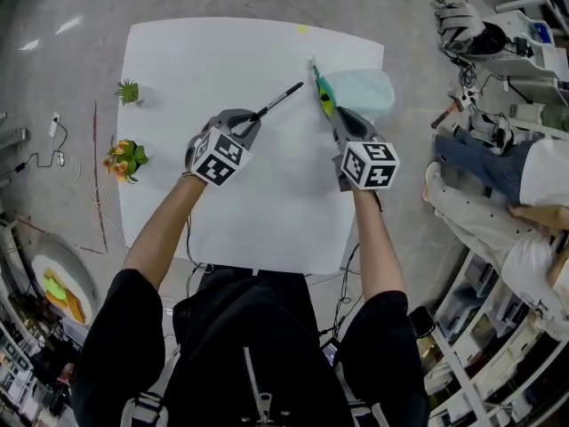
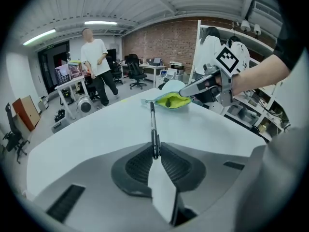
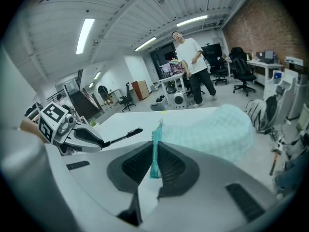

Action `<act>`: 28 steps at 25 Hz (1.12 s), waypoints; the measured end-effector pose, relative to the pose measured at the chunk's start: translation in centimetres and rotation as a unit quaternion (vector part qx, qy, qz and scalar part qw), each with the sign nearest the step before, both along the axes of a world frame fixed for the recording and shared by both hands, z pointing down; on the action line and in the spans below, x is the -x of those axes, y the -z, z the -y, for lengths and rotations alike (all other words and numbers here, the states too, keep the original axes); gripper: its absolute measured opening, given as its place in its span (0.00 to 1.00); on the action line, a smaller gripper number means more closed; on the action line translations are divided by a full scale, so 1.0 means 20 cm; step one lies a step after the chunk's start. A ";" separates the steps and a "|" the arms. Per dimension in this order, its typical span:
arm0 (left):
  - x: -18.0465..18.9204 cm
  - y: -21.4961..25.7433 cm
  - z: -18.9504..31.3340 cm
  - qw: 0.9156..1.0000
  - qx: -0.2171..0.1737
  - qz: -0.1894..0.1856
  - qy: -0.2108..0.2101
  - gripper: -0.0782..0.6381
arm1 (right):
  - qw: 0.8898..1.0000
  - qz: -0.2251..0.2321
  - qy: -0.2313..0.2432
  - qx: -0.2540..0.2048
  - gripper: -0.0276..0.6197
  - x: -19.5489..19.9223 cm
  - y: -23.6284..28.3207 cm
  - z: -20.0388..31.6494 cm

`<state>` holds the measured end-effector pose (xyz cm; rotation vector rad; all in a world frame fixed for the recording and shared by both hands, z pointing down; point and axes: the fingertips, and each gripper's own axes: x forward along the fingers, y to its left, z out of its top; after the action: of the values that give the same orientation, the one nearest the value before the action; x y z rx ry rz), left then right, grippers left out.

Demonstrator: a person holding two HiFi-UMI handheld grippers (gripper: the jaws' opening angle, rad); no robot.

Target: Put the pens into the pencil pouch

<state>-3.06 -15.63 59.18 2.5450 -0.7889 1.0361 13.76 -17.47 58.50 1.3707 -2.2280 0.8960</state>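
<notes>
Pinching the light, stiff, slim black pen (image 1: 280, 99) by its tail above the white tabletop (image 1: 267, 203), left hand-held gripper (image 1: 253, 119) aims it at the floppy pale-blue pouch (image 1: 366, 92), right hand-held gripper (image 1: 337, 114) clamped on its rim.

My head cam looks steeply down at desk (image 1: 267, 212); gripper cams sit low, close, looking across that same top.

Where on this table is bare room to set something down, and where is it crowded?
Bare: the table's near half, this side of the left gripper and right gripper, and the far-left stretch between the green plant and the pen. Crowded: the far-right corner around the pouch.
</notes>
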 end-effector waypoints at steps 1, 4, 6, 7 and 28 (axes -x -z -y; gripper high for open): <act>-0.01 0.02 0.00 1.000 0.000 -0.001 -0.010 0.21 | 1.000 0.000 0.000 0.000 0.10 0.00 0.00 0.00; -0.03 0.05 0.00 0.999 0.002 0.001 -0.039 0.21 | 1.000 0.003 -0.002 0.000 0.10 -0.01 0.01 0.00; -0.05 0.05 -0.01 0.998 0.006 0.004 -0.059 0.21 | 1.000 0.004 -0.002 0.001 0.10 -0.01 0.01 0.00; -0.06 0.05 -0.02 0.998 0.008 0.005 -0.069 0.21 | 1.000 0.003 -0.001 0.001 0.10 -0.01 0.01 0.00; -0.38 -0.01 -0.01 0.987 0.018 0.007 -0.157 0.21 | 1.000 0.006 0.004 0.002 0.10 -0.04 0.02 -0.01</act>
<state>4.61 -15.45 59.33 2.6890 -0.3725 1.1466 14.53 -17.17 58.09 1.3562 -2.2390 0.9081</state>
